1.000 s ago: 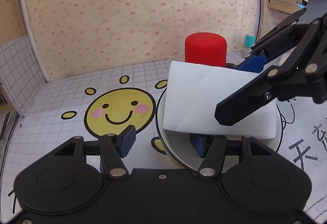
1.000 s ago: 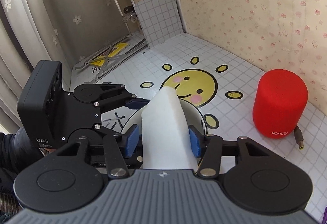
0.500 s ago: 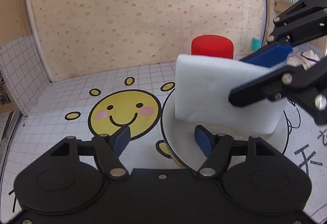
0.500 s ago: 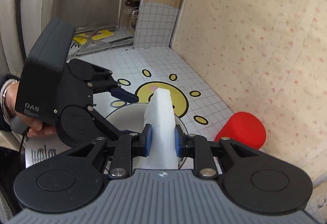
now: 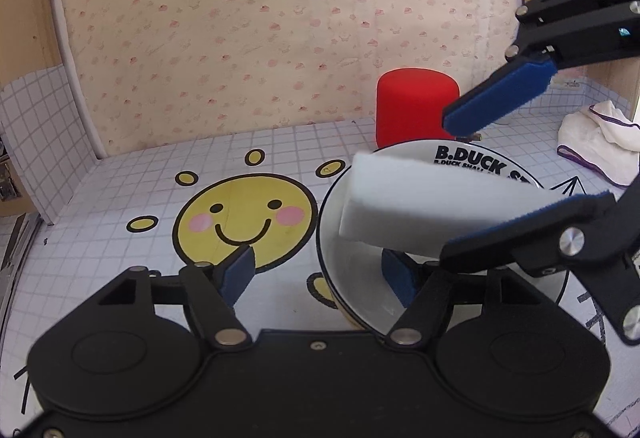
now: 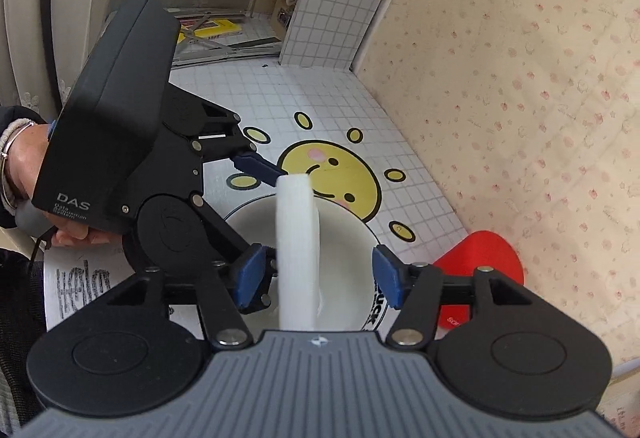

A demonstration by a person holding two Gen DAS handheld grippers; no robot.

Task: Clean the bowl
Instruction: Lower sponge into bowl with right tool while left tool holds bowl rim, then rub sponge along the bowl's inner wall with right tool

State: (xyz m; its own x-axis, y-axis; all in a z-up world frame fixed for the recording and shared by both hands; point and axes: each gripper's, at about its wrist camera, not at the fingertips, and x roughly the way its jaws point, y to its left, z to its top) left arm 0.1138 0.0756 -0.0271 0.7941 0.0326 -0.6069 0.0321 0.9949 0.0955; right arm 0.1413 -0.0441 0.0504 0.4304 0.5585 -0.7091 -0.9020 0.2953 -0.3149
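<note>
A white bowl (image 5: 360, 278) with black "B.DUCK" lettering stands on the tiled mat; it also shows in the right wrist view (image 6: 344, 238). A white sponge block (image 5: 432, 210) lies across the bowl, resting against one lower pad of the right gripper. My right gripper (image 6: 318, 280) is open, its blue pads wide apart on either side of the sponge (image 6: 298, 238). My left gripper (image 5: 316, 276) is open; its right finger sits inside the bowl rim and its left finger outside.
A red cylinder speaker (image 5: 416, 106) stands just behind the bowl. A white cloth (image 5: 596, 142) lies at the far right. A yellow smiley sun (image 5: 244, 218) is printed on the mat left of the bowl. Papered walls close the back.
My right gripper has opened and let go of the sponge. The sponge has tipped from upright to lying across the bowl. My left gripper has stayed open at the bowl rim.
</note>
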